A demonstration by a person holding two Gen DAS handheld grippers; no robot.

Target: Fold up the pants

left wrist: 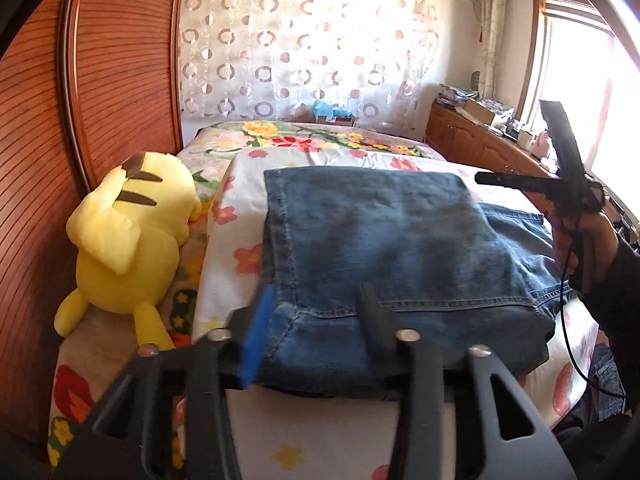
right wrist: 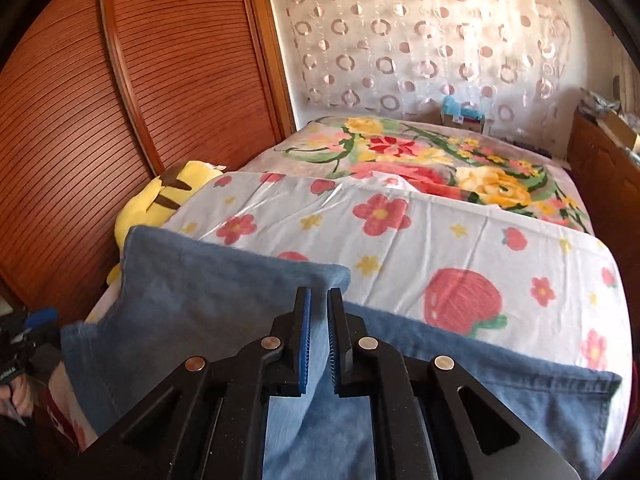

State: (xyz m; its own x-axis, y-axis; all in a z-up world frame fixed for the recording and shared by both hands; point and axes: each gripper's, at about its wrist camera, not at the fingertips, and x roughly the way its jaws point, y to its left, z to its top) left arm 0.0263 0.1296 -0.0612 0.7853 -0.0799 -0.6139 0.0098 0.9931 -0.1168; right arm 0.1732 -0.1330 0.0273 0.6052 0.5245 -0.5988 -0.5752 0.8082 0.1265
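Observation:
The blue denim pants [left wrist: 380, 240] lie folded on the flower-print sheet [left wrist: 248, 200] of the bed. My left gripper [left wrist: 316, 308] is open at the near edge of the folded pants, one finger on either side of the fold corner. My right gripper [right wrist: 319, 320] is shut on a raised fold of the denim [right wrist: 224, 280], holding it above the bed. In the left wrist view the right gripper [left wrist: 560, 184] and the hand holding it are at the right, above the pants' far side.
A yellow plush toy [left wrist: 132, 232] lies at the left between the bed and the wooden slatted wardrobe [left wrist: 100, 80]. A floral blanket [right wrist: 440, 160] covers the bed's far end. A wooden cabinet [left wrist: 480, 140] with clutter stands at the right by the window.

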